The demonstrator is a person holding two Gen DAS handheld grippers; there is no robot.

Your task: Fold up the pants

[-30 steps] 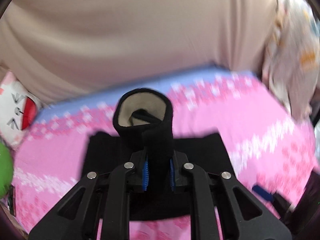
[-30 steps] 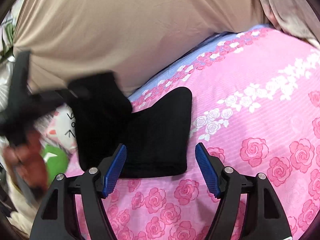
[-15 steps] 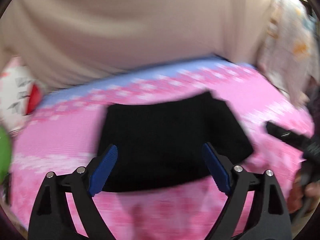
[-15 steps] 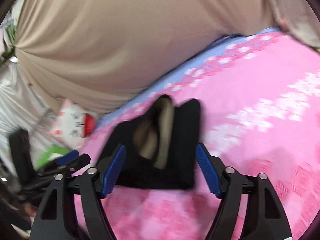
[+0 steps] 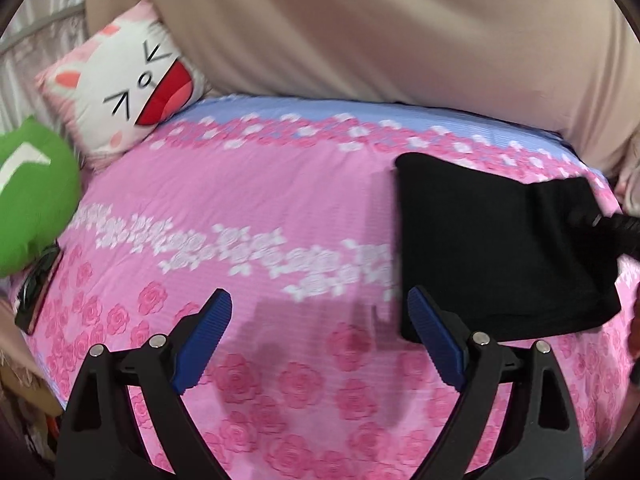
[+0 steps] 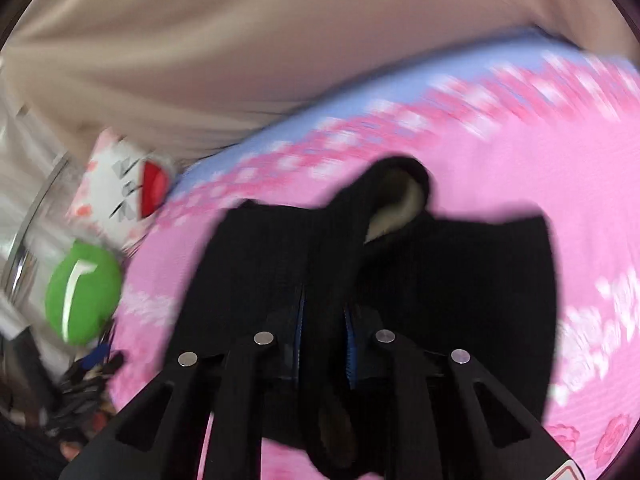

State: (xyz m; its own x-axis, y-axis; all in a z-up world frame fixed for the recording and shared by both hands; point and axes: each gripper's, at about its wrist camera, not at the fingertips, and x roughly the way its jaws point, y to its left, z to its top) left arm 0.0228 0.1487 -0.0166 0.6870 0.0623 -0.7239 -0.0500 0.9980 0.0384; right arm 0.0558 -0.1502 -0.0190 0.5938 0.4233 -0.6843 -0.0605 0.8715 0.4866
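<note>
The black pants (image 5: pixel 500 248) lie folded into a compact block on the pink flowered bedsheet (image 5: pixel 248 208), at the right of the left wrist view. My left gripper (image 5: pixel 320 332) is open and empty, hovering over bare sheet just left of the pants' near corner. In the right wrist view the pants (image 6: pixel 480 272) fill the middle; my right gripper (image 6: pixel 324 336) is shut on a raised fold of them, whose cream lining (image 6: pixel 400 208) shows. The right gripper's tip (image 5: pixel 608 224) reaches in at the left view's right edge.
A white cat-face pillow (image 5: pixel 132 84) and a green cushion (image 5: pixel 32 196) sit at the bed's left end. A person in a beige shirt (image 5: pixel 400 28) stands along the far edge. A dark flat object (image 5: pixel 38 292) lies at the left edge.
My left gripper let go of the pants fold, opened and swung left off the pants. My right gripper closed onto a fold of the pants and lifted it.
</note>
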